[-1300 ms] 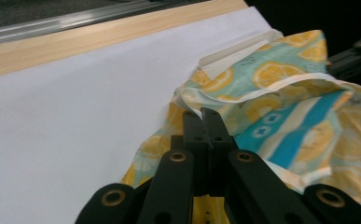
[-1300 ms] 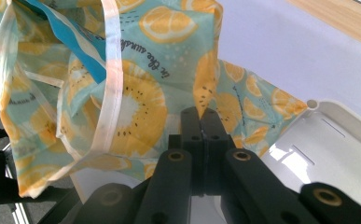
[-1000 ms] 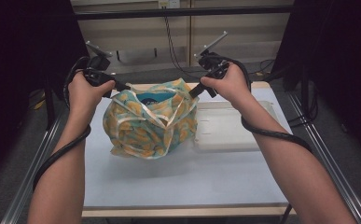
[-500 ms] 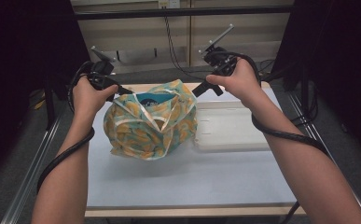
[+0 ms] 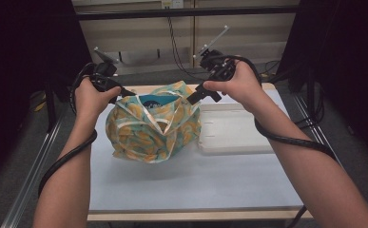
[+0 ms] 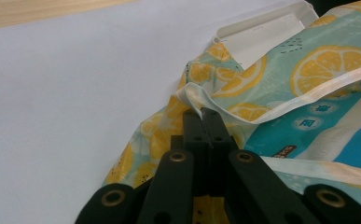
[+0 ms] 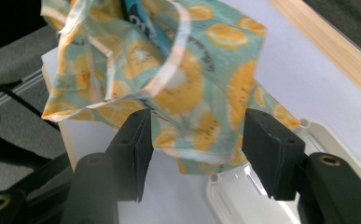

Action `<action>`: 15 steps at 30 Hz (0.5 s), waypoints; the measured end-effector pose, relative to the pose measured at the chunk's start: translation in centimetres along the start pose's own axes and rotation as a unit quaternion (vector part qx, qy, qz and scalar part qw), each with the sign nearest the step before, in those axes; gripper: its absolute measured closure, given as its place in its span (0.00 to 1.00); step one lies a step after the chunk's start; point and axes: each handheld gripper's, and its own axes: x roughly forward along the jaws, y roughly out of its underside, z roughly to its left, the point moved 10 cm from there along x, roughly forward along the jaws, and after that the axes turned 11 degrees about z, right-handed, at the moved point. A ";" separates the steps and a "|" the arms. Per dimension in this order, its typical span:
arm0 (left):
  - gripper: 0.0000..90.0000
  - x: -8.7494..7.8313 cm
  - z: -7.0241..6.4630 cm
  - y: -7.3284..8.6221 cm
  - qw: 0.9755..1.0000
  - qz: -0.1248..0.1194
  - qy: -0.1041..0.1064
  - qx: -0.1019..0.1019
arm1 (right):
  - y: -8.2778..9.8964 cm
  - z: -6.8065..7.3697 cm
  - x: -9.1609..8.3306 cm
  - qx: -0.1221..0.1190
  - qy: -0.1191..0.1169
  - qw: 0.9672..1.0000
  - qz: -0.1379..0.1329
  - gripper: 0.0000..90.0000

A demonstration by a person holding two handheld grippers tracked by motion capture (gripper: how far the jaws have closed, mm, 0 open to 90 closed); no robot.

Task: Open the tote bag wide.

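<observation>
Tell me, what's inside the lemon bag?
Through the open top of the teal lemon-print plastic bag peeks a blue package with white print. Its lower part, and anything beneath, is hidden by the bag's sides.

The bag (image 5: 153,128) I am working on is sitting bunched up on the tabletop (image 5: 186,185), toward its far left part. It is a soft teal bag printed with yellow lemon slices and trimmed with pale, cream-coloured edging and straps. Its mouth is gaping upward, and something blue with white print (image 6: 336,135) is showing inside it. The cloth is slumping in loose folds, wider at the bottom. Its right side is lying just beside a shallow white tray (image 5: 234,133), and one corner of the cloth (image 7: 201,140) is hanging over the tray's edge.
</observation>
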 end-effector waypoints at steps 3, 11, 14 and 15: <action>1.00 0.0 0.1 0.0 1.000 -0.004 0.000 -0.005 | -0.4 0.6 0.5 -0.021 -0.003 1.000 0.009 0.44; 1.00 -0.2 0.3 0.2 1.000 -0.005 0.001 -0.002 | -1.5 0.8 1.9 -0.046 0.005 0.999 0.019 0.55; 1.00 -0.3 0.3 0.3 1.000 -0.002 0.000 0.002 | -1.7 0.9 2.4 -0.041 0.006 0.999 0.034 0.65; 1.00 -0.3 0.4 0.4 1.000 -0.001 0.000 0.003 | -1.6 0.9 2.4 -0.043 0.011 0.998 0.040 0.75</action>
